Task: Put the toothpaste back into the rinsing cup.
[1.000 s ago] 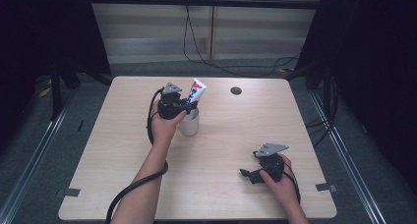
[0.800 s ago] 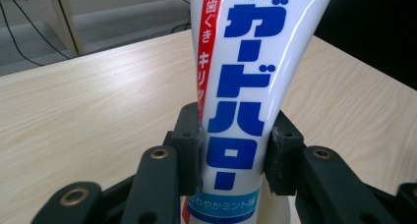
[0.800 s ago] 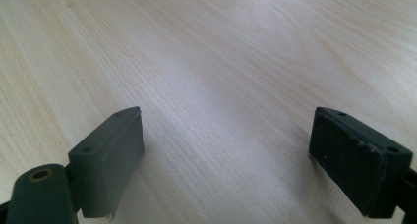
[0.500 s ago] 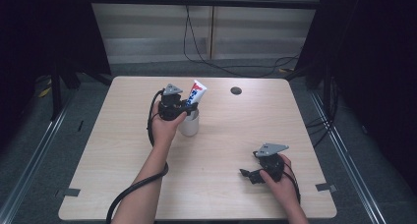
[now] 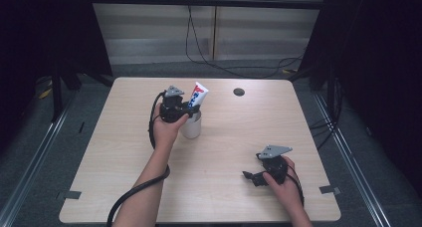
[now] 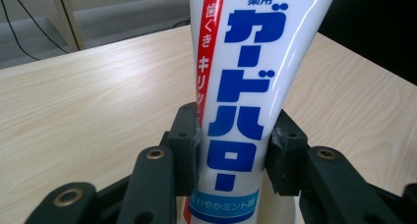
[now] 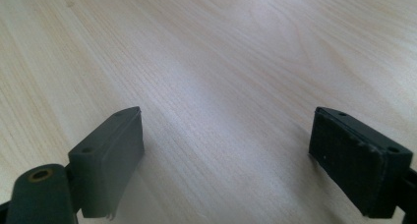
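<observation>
Tube (image 6: 246,86): white toothpaste tube with blue letters and a red stripe, standing nearly upright with its lower end inside the cup (image 5: 191,127), on the far left part of the table (image 5: 239,137).
Left gripper (image 5: 191,106): at the cup's rim, one jaw on each side of the tube; its jaws have just been opening a little. In the left gripper view the left pad (image 6: 186,150) lies on the tube's side and the right pad (image 6: 284,155) is at its other edge, so the tube is between them, but I cannot tell if they press it.
Cup: white, upright, just right of the left hand (image 5: 166,130).
Right gripper (image 5: 247,175): low over the near right part of the table, jaws spread wide, with bare wood between them; well apart from the cup.
Right hand (image 5: 281,179): around the gripper's body.
Disc (image 5: 239,91): small, dark, far on the table, right of the tube.
</observation>
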`<state>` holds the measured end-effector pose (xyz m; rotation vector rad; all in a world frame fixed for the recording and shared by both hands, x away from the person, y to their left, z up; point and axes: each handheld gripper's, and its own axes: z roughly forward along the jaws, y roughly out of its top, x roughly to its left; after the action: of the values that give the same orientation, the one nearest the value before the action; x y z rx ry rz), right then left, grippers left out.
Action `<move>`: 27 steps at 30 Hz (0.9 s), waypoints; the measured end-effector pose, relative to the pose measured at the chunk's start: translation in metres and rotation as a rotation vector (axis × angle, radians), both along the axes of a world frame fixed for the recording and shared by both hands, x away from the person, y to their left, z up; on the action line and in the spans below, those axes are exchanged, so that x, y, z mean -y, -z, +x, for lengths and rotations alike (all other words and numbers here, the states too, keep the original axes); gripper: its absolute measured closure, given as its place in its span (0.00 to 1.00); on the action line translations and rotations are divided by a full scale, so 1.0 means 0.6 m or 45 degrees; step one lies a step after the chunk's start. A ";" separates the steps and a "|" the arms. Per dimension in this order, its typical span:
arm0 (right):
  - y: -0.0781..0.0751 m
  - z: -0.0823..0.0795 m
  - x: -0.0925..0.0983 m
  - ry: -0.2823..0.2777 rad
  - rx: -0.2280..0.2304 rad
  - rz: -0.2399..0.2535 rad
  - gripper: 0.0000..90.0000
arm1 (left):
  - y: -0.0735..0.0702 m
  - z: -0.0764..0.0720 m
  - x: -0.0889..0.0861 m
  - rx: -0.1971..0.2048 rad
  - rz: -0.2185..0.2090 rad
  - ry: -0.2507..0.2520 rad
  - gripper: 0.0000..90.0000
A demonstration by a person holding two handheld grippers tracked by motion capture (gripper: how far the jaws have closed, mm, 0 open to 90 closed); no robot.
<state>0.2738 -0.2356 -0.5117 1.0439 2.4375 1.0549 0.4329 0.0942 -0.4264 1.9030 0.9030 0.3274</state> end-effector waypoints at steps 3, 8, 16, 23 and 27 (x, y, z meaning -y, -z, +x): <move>0.000 0.000 0.000 -0.001 0.000 0.003 0.14 | 0.002 0.000 0.001 -0.011 0.007 -0.002 0.68; 0.000 0.000 0.000 -0.002 0.000 0.002 0.14 | 0.007 0.001 0.001 -0.014 0.016 -0.006 0.68; 0.000 0.000 0.000 -0.001 0.000 0.003 0.14 | 0.005 -0.001 0.003 -0.020 0.026 0.001 0.67; 0.000 0.000 0.000 -0.001 0.000 0.003 0.14 | 0.004 -0.001 0.000 -0.020 0.027 0.001 0.66; 0.000 0.000 0.000 -0.001 0.000 0.002 0.14 | 0.003 -0.002 0.001 -0.022 0.037 0.007 0.66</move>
<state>0.2739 -0.2357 -0.5118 1.0434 2.4379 1.0577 0.4315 0.0936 -0.4282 1.9375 0.9087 0.3233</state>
